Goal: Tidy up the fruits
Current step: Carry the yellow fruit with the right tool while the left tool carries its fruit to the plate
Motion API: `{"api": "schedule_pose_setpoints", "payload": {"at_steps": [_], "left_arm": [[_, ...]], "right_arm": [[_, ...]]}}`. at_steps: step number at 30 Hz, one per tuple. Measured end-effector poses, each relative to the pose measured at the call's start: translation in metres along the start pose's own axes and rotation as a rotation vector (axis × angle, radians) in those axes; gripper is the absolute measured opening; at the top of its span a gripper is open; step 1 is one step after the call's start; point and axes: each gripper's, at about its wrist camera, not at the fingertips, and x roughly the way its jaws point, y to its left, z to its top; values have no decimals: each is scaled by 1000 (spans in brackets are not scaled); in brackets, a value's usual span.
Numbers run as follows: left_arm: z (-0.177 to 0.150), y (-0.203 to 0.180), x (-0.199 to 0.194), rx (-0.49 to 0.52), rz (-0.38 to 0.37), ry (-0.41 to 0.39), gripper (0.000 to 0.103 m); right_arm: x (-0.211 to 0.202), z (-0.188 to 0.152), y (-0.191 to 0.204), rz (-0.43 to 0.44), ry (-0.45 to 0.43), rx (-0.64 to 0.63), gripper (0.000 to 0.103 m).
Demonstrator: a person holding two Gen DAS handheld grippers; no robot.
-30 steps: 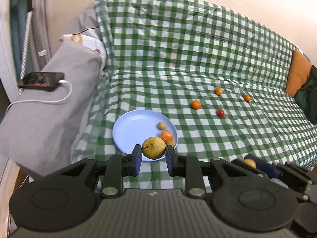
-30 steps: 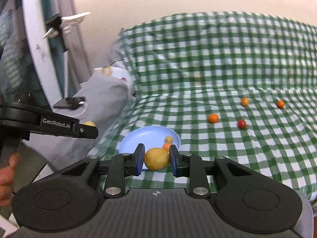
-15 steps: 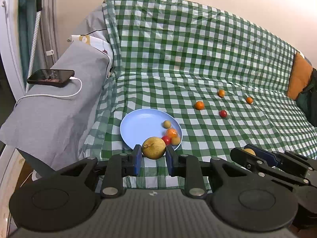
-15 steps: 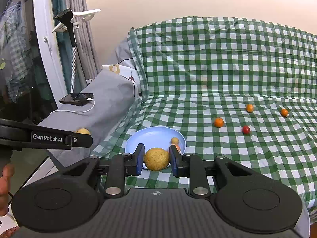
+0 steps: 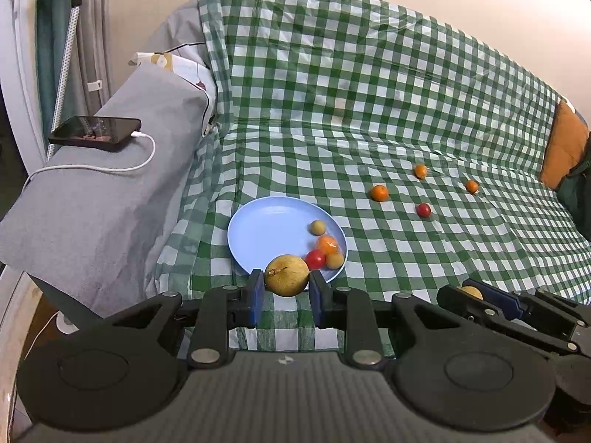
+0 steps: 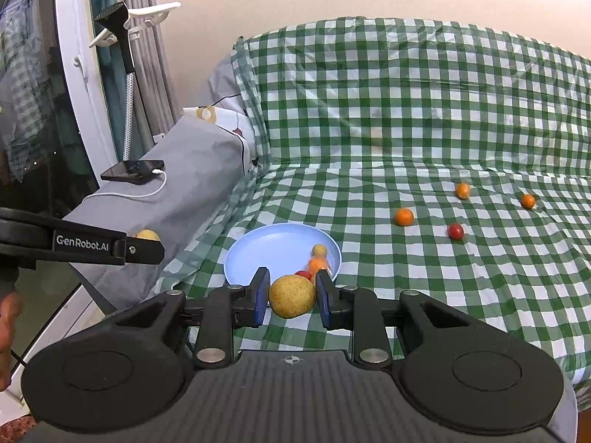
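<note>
Since the earlier frame both grippers have been drawn back from the blue plate [image 5: 258, 232]. The left gripper [image 5: 286, 292] is closed on a firm yellow-brown fruit [image 5: 286, 275], the right gripper [image 6: 291, 298] on a rough yellow fruit [image 6: 292, 296]; both seem light and best held across the middle. Farther away, small fruits [image 5: 379, 193] are left on the checked cover [image 5: 369, 110].

Left gripper [image 5: 287, 297] is clamped on a round yellowish-brown fruit [image 5: 287, 275] right at the near rim of the light blue round plate [image 5: 266, 234]. Four small fruits sit on the plate's right side; four more lie loose beyond it on the green checkered cloth [image 5: 369, 118].
</note>
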Motion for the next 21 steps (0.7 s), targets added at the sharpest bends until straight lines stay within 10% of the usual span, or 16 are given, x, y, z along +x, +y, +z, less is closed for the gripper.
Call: {"api": "schedule_pose_setpoints", "payload": {"at_steps": [21], "left_arm": [[31,12,66,2,4,59,28]], "right_arm": [[62,11,-12,-11,68,-1,28]]}}
